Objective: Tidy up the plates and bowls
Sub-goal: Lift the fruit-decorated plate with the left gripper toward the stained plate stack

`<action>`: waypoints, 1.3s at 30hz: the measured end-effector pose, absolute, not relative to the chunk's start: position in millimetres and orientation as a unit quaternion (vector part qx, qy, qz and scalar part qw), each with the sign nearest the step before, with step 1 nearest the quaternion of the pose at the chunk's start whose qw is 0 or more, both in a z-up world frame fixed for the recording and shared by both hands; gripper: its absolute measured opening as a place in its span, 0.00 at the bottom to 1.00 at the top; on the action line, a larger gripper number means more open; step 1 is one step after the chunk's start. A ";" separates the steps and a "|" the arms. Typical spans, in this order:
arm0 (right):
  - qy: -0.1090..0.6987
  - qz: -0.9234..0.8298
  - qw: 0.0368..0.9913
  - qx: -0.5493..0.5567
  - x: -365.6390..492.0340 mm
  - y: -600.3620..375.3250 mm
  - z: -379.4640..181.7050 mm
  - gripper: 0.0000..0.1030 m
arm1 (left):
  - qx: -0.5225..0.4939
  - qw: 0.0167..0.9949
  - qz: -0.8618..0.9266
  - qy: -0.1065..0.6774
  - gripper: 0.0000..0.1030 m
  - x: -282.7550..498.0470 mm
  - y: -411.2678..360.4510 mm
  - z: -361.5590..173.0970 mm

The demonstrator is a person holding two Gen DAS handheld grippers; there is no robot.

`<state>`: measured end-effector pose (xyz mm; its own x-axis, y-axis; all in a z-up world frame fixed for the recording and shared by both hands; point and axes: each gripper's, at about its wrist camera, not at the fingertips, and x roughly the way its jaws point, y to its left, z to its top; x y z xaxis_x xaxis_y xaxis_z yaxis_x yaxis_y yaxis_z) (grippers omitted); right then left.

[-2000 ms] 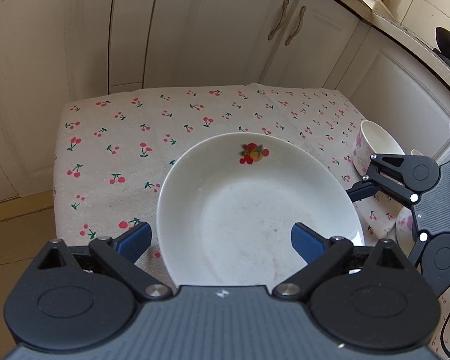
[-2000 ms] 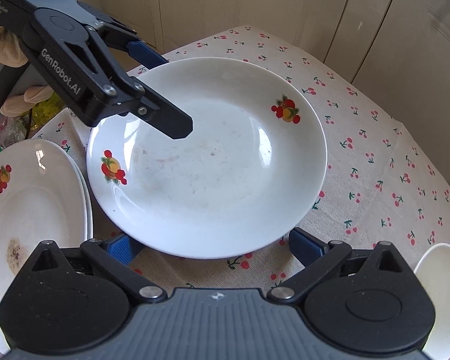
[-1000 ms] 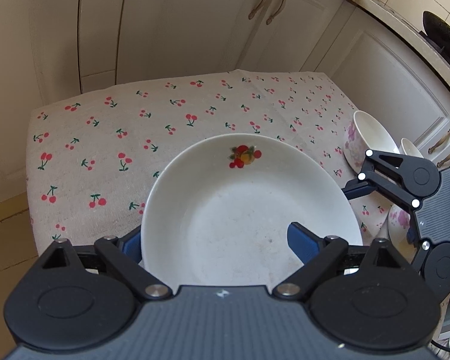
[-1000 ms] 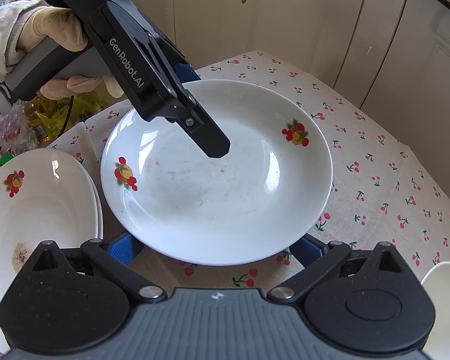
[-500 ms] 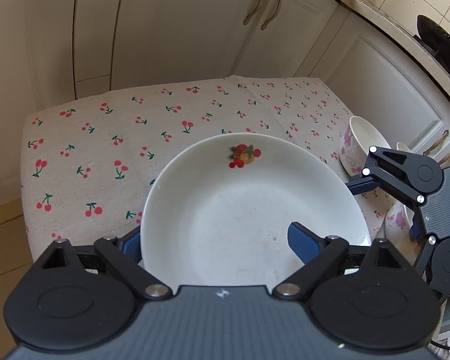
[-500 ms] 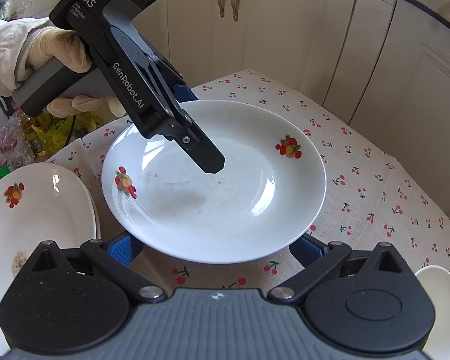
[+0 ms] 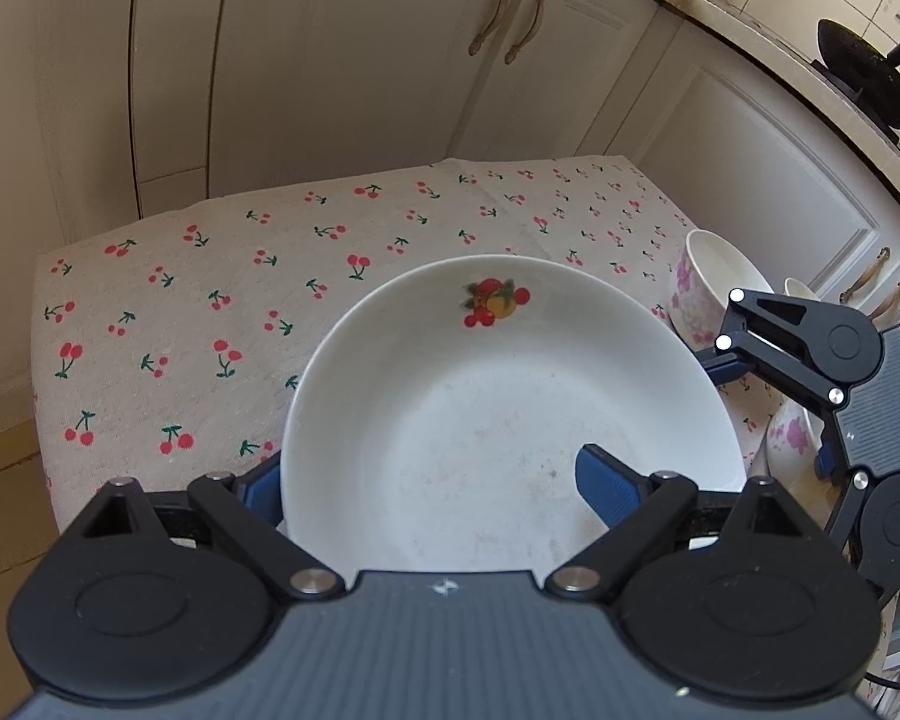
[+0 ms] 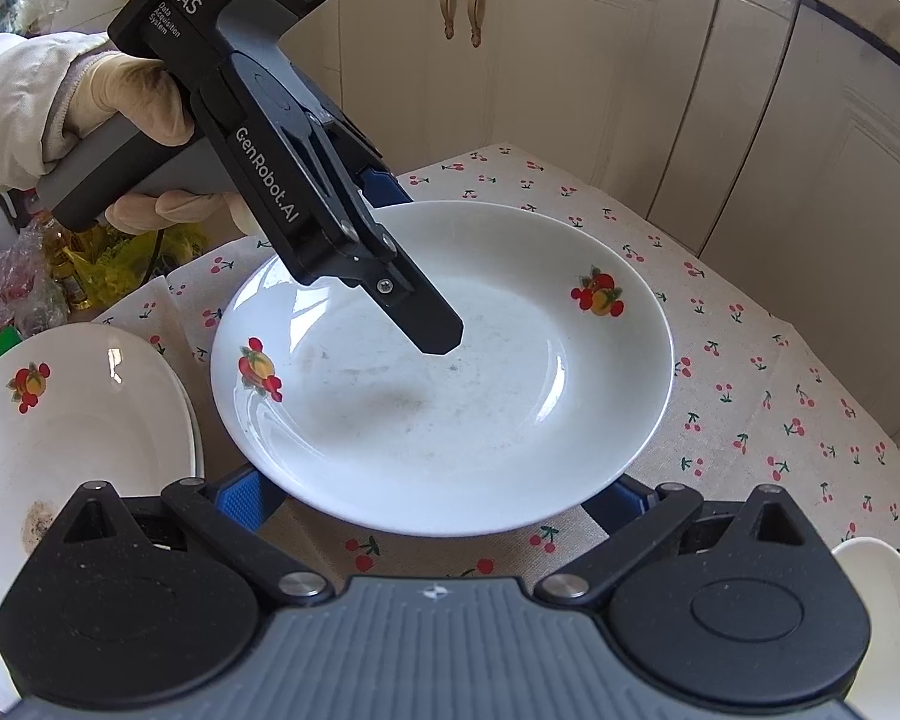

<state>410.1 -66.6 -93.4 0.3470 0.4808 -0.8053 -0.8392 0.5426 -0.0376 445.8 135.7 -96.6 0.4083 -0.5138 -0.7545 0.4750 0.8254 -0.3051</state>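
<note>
A white deep plate (image 7: 498,420) with fruit decals hangs above the cherry-print tablecloth (image 7: 210,330). My left gripper (image 7: 432,480) has it slanted across wide jaws. One finger lies over the well and the other is hidden under the rim. From the right wrist view, the same plate (image 8: 450,408) has the left gripper (image 8: 414,258) reaching in from the far side, in a gloved hand (image 8: 120,102). My right gripper (image 8: 435,495) is open, both blue pads tucked under the near rim.
A stack of matching plates (image 8: 60,450), the top one stained, lies left of the held plate. Two pink-flowered bowls (image 7: 714,288) stand at the table's right edge, and a white bowl (image 8: 882,588) is near the right gripper. Cabinets ring the table; bags (image 8: 30,276) are piled at the left.
The plate has come up off the cloth together with both grippers. The left gripper's lower pad, earlier visible beside the rim, now sits hidden beneath it. Hardly any shift in the last half second.
</note>
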 end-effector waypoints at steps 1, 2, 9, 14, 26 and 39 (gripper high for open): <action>0.387 0.418 0.788 -0.233 409.2 -66.7 -92.7 1.00 | -0.020 0.840 -0.295 0.456 0.91 445.3 135.2 -96.1; 0.385 0.418 0.789 -0.234 408.4 -67.3 -91.8 1.00 | -0.020 0.840 -0.295 0.455 0.91 444.8 134.9 -95.4; 0.379 0.420 0.791 -0.234 405.0 -70.2 -84.1 1.00 | -0.017 0.844 -0.291 0.451 0.91 439.0 132.5 -89.8; 0.372 0.422 0.793 -0.233 400.3 -73.6 -74.7 1.00 | -0.012 0.848 -0.288 0.445 0.91 430.1 128.9 -79.9; 0.357 0.427 0.798 -0.233 357.9 -82.3 -43.6 1.00 | -0.001 0.857 -0.280 0.434 0.91 376.1 119.4 -53.9; 0.352 0.435 0.799 -0.219 296.3 -87.8 -28.3 1.00 | -0.006 0.864 -0.267 0.426 0.91 302.9 121.5 -37.6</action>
<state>296.3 -87.8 -28.3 0.3739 0.5410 -0.7533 -0.8490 0.5267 -0.0432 302.9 121.5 -37.6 0.4942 -0.4667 -0.7335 0.4566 0.8573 -0.2378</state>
